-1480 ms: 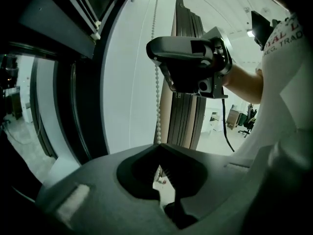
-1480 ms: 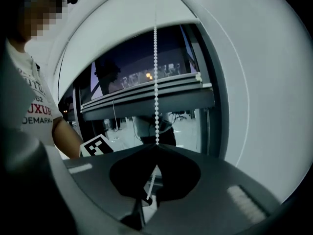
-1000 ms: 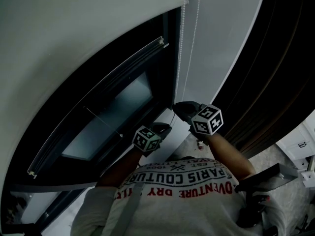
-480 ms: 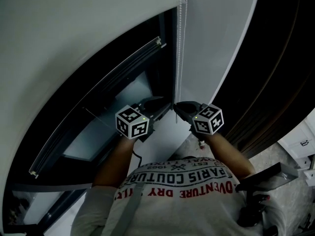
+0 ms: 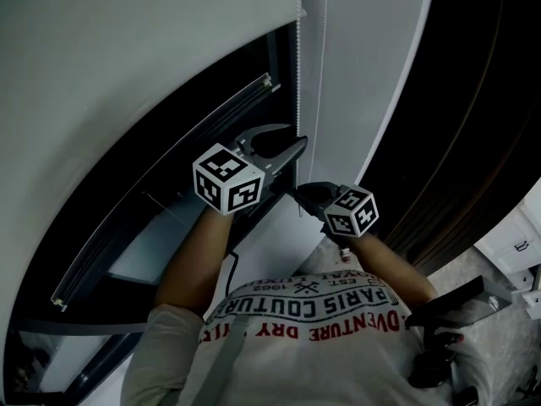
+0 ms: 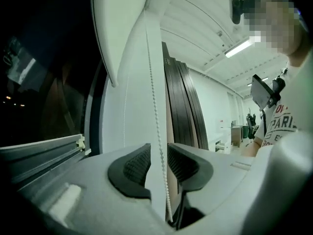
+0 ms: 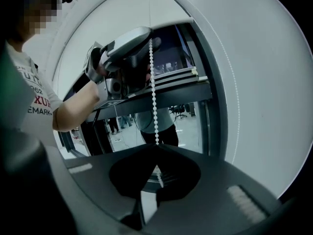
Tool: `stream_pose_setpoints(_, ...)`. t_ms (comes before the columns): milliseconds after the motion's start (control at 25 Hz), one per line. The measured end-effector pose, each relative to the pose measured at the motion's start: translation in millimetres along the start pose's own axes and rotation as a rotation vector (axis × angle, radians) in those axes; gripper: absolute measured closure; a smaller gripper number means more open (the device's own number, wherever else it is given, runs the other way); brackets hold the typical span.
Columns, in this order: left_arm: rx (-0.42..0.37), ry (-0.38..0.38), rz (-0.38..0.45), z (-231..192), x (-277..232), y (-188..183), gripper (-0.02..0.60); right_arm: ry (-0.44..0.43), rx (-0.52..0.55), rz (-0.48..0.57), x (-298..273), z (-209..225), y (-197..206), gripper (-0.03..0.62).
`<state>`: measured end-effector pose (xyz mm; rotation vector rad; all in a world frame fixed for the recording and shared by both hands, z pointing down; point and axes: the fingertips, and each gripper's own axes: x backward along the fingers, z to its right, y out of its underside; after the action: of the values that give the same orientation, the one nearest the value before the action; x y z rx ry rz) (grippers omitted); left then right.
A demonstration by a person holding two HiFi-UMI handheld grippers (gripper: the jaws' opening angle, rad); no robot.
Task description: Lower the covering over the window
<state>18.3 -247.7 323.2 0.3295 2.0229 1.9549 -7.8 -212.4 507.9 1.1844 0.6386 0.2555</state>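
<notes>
Currently: hand-over-hand pull on the bead chain.
Right gripper: jaws pinched shut on the chain, low.
Left gripper: higher; jaws just opened wide, chain loose between them.
Blind: partly down over the window.
Next, likely: close left jaws, pull down.

The head view is dim and underexposed. The roller blind reads as dull grey, and the window glass is a murky blue-grey set in black. Straight lines bow strongly toward the picture's edges.

The left gripper view is brighter, lit by a strip light glowing on the ceiling at upper right. The white walls look washed pale, while the glass at left is black with a few tiny points of light. The left gripper, closest to the lens, looks soft.

The right gripper view is a fisheye circle with black corners. The glass mirrors a lit room, the bead chain is crisp, and the foreground lies in deep shadow.
</notes>
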Motion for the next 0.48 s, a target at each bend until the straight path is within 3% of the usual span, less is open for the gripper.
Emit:
stream_pose_setpoints(120,0.021,0.025,-0.011,6.8,-4.2,-1.5,0.476,0.002,-0.006,0.006,0.1,-0.3,0.3,0.588)
stream_pose_setpoints(200,0.025,0.012,-0.015,6.3,-4.3,-2.9,0.567,0.002,-0.006,0.009,0.3,-0.3,-0.8,0.588)
stream_pose_setpoints(480,0.009,0.021,-0.014,9.9,-0.4,-7.1,0.574,0.003,-0.008,0.024,0.5,-2.4,-4.4,0.588)
